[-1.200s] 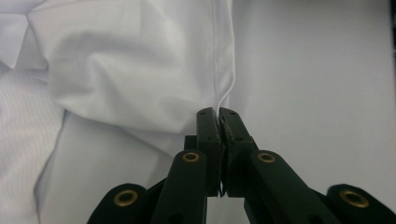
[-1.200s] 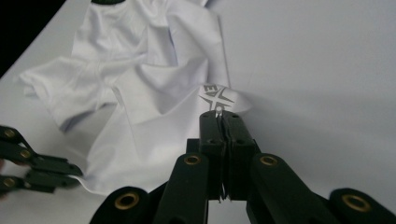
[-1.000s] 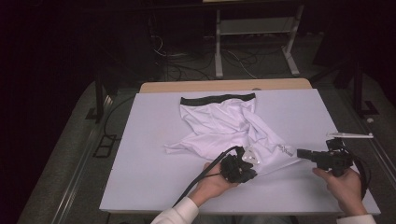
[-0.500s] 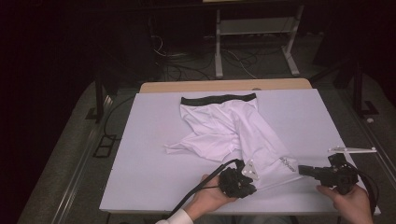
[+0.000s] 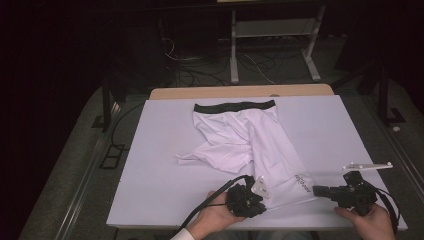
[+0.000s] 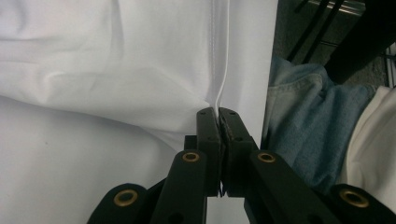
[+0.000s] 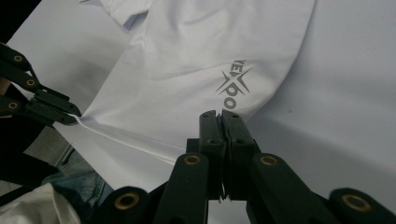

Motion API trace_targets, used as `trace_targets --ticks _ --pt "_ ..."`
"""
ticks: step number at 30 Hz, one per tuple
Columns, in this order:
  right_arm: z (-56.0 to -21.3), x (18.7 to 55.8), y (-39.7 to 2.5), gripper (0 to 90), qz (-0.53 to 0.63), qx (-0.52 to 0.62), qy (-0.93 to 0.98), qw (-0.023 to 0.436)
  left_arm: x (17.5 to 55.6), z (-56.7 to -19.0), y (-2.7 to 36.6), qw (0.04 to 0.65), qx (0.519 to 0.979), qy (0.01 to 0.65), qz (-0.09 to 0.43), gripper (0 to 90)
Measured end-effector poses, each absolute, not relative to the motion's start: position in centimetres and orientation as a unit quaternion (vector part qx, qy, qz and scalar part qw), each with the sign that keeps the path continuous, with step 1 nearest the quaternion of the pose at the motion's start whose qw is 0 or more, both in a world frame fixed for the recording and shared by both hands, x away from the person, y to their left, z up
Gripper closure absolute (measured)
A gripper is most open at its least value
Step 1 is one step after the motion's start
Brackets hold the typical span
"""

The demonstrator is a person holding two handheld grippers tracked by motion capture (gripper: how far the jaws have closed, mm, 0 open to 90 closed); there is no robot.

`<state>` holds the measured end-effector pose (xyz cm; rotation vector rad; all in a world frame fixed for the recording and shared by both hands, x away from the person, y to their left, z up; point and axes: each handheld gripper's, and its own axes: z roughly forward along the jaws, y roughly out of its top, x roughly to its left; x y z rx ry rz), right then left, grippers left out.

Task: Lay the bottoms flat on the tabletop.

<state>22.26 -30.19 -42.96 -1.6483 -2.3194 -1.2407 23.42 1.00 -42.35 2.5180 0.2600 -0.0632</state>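
A white pair of long shorts (image 5: 250,145) with a black waistband (image 5: 235,106) lies on the white table (image 5: 160,195). One leg stretches toward the near edge and carries a grey logo (image 7: 233,86). My left gripper (image 5: 263,199) is shut on the left end of that leg's hem (image 6: 218,105). My right gripper (image 5: 316,190) is shut on the hem's right corner (image 7: 219,114), just below the logo. The hem is pulled taut between them. The other leg (image 5: 210,157) lies folded and crumpled to the left. In the right gripper view, the left gripper (image 7: 70,114) pinches the hem at the left.
The near table edge (image 5: 280,226) is just under both hands. A person's jeans (image 6: 303,126) show beyond that edge. A metal stand (image 5: 272,35) and cables (image 5: 190,70) sit on the floor behind the table.
Both grippers have drawn back toward the near edge with the hem. The leg now lies longer and straighter. The right hand has dropped lower in the view.
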Motion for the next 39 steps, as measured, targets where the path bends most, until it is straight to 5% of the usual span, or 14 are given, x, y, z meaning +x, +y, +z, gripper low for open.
trace_targets --ticks 26,30,39 --pt "-42.9 21.3 -32.5 86.4 -0.397 -0.564 -0.724 0.016 22.6 -43.5 -2.3 0.311 0.946 0.058 -0.074 84.1" --pt "-42.9 21.2 -32.7 83.9 -0.398 -0.569 -0.72 0.016 22.5 -43.3 -2.1 0.319 0.942 0.055 -0.087 70.6" --pt "-42.1 21.1 -32.1 54.3 -0.402 -0.556 -0.727 -0.038 24.1 -41.2 1.4 0.383 0.916 0.101 -0.064 37.4"
